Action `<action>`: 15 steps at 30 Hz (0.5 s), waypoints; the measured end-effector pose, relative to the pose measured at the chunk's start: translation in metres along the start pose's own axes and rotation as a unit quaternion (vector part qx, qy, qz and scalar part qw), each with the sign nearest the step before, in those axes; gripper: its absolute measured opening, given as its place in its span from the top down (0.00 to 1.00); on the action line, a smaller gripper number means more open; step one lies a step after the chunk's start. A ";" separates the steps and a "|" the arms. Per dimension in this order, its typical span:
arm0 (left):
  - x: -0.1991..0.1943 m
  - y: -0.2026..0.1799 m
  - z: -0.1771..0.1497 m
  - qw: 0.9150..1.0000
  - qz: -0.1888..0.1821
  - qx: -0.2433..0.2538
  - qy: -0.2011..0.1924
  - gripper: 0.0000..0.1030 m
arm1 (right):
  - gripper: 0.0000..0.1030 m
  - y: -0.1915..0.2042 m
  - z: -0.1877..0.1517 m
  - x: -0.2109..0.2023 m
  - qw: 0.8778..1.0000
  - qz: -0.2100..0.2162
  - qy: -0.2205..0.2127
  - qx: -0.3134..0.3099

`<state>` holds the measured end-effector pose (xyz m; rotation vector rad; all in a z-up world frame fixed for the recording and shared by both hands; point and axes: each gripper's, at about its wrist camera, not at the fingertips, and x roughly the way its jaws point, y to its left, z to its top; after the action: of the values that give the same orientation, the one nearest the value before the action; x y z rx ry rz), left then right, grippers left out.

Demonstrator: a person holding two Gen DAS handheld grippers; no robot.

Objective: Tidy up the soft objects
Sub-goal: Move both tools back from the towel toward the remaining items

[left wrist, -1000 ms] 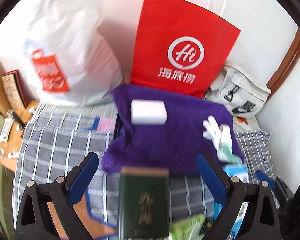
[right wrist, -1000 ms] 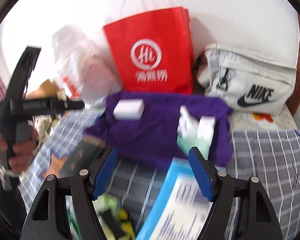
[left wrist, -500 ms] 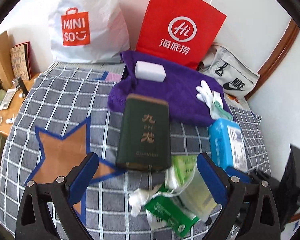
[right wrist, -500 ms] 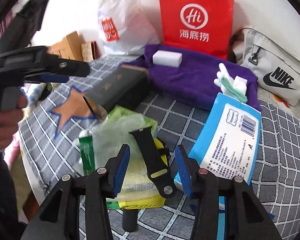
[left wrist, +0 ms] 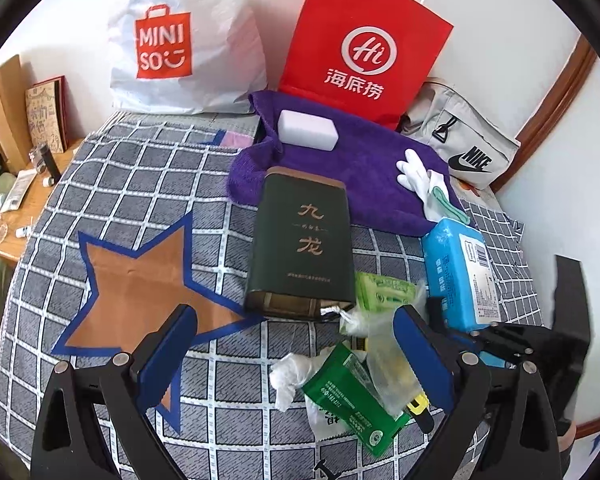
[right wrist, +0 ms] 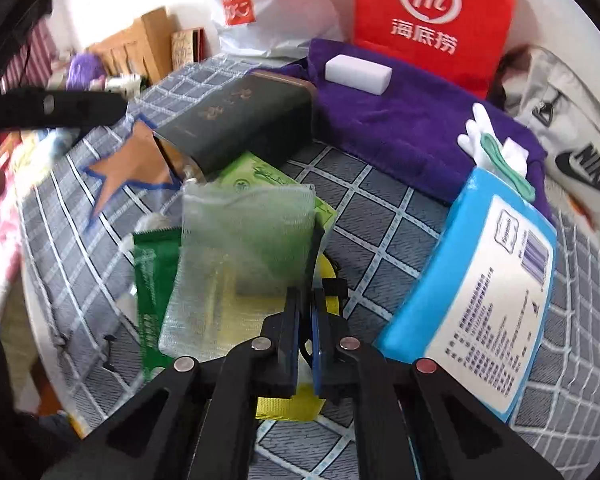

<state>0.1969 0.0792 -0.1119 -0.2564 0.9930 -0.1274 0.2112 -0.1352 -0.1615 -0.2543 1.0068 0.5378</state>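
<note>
Mesh pouch point(right wrist: 244, 264) on the bed point(right wrist: 384, 208), now pinched at its edge.
The right gripper point(right wrist: 306, 320) has closed its fingers, wide half a second ago, on the pouch and a dark strap; the left gripper point(left wrist: 296, 344) hangs open above the pile, so lifting looks next.

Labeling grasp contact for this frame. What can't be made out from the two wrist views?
- What the right gripper pinches: right wrist view, jaws closed, pads hide the contact; mesh pouch edge or black strap, can't tell.
- Black strap and yellow item: mostly hidden under the pouch and the fingers.
- Right gripper tips in the left wrist view: hidden behind the left gripper finger.
- Left part of the right wrist view: motion-blurred.
</note>
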 end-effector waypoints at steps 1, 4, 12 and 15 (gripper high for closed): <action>0.000 0.001 -0.001 1.000 0.000 -0.002 0.000 0.04 | 0.96 -0.001 -0.001 -0.005 1.000 0.002 -0.007 0.006; -0.002 0.003 -0.006 1.000 0.003 -0.006 0.003 0.04 | 0.97 -0.004 -0.007 -0.022 0.999 0.014 -0.032 0.024; -0.005 0.001 -0.025 1.000 0.019 -0.005 0.012 0.04 | 0.97 -0.006 -0.029 -0.057 0.995 0.015 -0.079 0.062; -0.002 0.001 -0.033 0.999 0.025 -0.007 0.019 0.04 | 0.97 -0.005 -0.042 -0.068 0.993 0.015 -0.089 0.070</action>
<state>0.1676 0.0756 -0.1276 -0.2428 1.0374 -0.0789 0.1542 -0.1790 -0.1252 -0.0652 0.8708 0.5057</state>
